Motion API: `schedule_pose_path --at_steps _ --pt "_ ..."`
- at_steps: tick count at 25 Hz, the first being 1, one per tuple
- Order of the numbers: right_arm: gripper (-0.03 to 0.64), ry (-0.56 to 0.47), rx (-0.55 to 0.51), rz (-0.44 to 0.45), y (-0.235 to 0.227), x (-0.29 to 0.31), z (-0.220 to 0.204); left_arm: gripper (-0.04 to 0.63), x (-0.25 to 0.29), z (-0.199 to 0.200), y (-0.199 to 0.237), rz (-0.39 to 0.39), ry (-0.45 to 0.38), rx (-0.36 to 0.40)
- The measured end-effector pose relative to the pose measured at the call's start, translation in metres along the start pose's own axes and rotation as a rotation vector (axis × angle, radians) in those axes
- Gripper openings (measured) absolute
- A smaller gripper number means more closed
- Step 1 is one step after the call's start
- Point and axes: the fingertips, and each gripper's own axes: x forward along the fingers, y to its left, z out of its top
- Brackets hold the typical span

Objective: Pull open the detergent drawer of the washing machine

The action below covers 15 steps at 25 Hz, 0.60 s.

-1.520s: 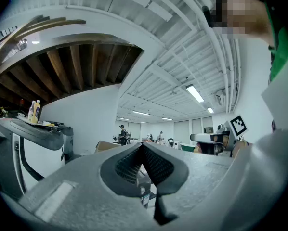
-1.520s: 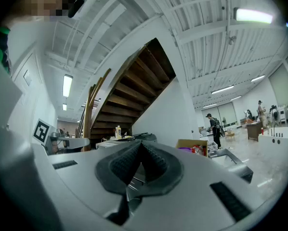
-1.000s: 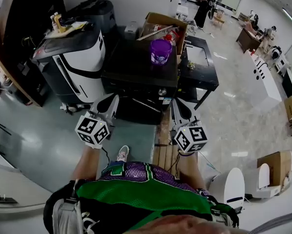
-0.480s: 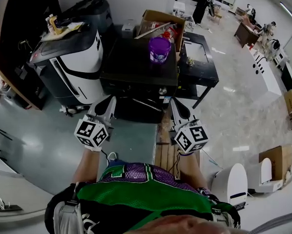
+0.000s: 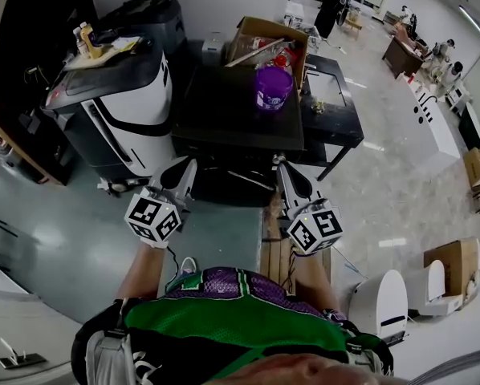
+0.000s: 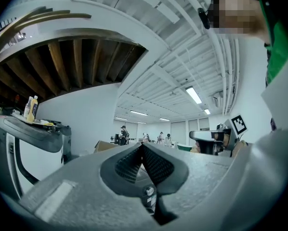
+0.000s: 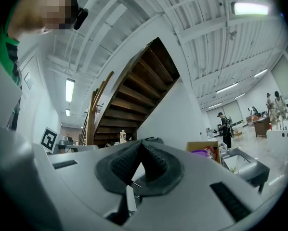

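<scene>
The black washing machine (image 5: 238,107) stands straight ahead in the head view, with a purple tub (image 5: 273,87) on its dark top. Its front panel is a thin dark strip under the top edge, and I cannot make out the detergent drawer there. My left gripper (image 5: 185,165) is shut and empty, its tips just short of the machine's front left corner. My right gripper (image 5: 279,164) is also shut and empty, near the front right corner. In the left gripper view the left gripper's (image 6: 142,146) pads meet at the tips. The right gripper (image 7: 140,143) shows the same in its own view.
A white-and-black appliance (image 5: 120,95) with bottles (image 5: 87,38) on it stands left of the machine. An open cardboard box (image 5: 264,38) sits behind it, a black table (image 5: 332,111) to its right. A wooden pallet (image 5: 276,251) lies underfoot. People stand far back.
Both grippers have moved forward toward the washing machine's front, staying shut. The person's foot seen between the arms has drawn back under the body.
</scene>
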Motion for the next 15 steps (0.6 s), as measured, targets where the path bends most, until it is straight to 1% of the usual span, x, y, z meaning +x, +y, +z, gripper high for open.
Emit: schedule_pose_path --at_steps 5,9,12,15 --pt "0.000 0.000 -0.007 -0.014 0.014 0.034 -0.006 0.017 -0.003 0.004 0.038 0.008 -0.004 -0.006" --pt "0.002 0.011 -0.025 -0.077 0.016 0.055 -0.012 0.017 -0.006 0.003 0.061 0.004 0.008 0.003" --pt "0.004 0.016 -0.026 -0.096 0.018 0.063 -0.015 0.017 -0.005 0.002 0.071 -0.005 0.010 -0.003" --pt "0.065 0.024 -0.022 -0.085 0.020 0.068 -0.018 0.017 -0.003 0.002 0.075 -0.013 0.006 -0.002"
